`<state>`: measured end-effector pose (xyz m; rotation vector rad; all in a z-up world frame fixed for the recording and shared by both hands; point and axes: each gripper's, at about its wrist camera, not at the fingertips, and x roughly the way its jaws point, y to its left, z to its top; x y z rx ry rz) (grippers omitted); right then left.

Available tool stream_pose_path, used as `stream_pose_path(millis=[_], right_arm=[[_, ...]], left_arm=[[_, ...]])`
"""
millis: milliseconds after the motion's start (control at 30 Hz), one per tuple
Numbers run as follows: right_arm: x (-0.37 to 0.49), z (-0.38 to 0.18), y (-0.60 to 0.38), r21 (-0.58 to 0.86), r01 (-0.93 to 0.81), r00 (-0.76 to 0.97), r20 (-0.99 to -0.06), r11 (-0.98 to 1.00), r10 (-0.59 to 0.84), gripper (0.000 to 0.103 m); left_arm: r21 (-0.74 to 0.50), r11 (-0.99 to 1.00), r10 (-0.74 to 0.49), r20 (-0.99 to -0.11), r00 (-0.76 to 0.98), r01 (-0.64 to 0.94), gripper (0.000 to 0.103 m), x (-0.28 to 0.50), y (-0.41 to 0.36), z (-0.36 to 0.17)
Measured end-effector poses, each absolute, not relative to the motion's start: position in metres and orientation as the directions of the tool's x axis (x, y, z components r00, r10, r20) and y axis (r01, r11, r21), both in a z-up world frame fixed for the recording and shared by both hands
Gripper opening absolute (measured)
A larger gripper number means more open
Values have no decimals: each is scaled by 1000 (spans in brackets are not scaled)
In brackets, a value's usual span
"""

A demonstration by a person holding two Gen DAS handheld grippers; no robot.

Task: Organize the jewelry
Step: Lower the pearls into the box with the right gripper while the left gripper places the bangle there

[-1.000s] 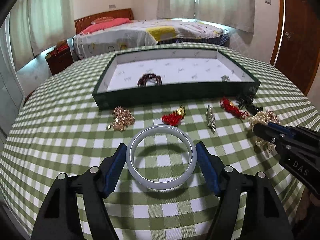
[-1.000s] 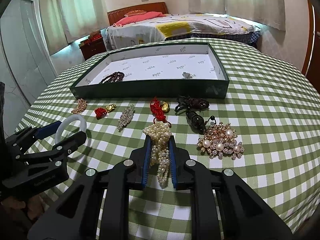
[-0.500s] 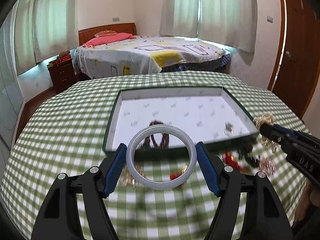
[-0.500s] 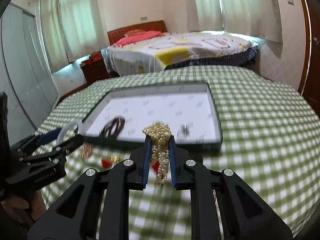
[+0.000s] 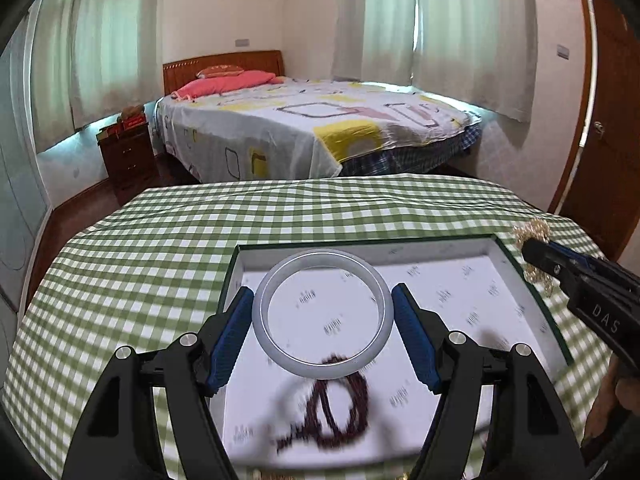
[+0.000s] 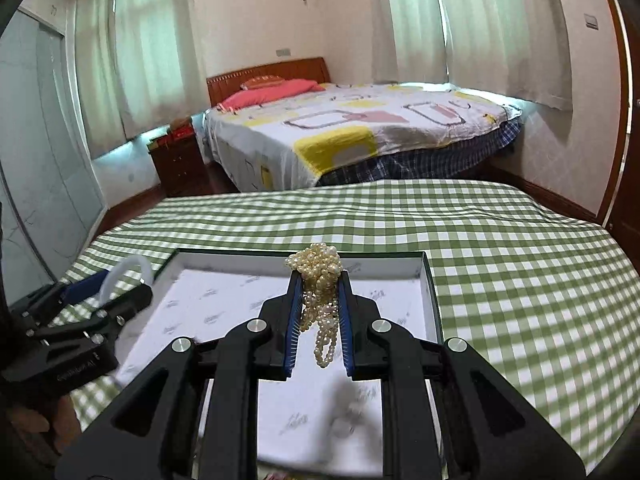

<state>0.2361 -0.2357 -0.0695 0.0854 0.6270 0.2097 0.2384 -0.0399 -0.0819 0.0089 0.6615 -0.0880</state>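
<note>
Carrying both pieces, the hand-held grippers have risen from the bench (image 5: 160, 248) and now hang over the tray (image 5: 520, 276); both look ready for placement. Left hand-held gripper (image 5: 322, 334) stands wide, clamped on the white bangle (image 5: 322, 364), above the dark bead bracelet (image 5: 340, 404) inside the tray. Right hand-held gripper (image 6: 320, 322) is narrow, pinching the pearl strand (image 6: 318, 280) over the tray's right half.
</note>
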Motion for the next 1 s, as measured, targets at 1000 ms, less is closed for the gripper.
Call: stream_pose_path(millis=[1000], right_arm=[[335,-132,-248,132,-110,551,-817,985,171,36]], left_arm=[[-67,997,-80,-853,516,43,70,346,-38,-149]])
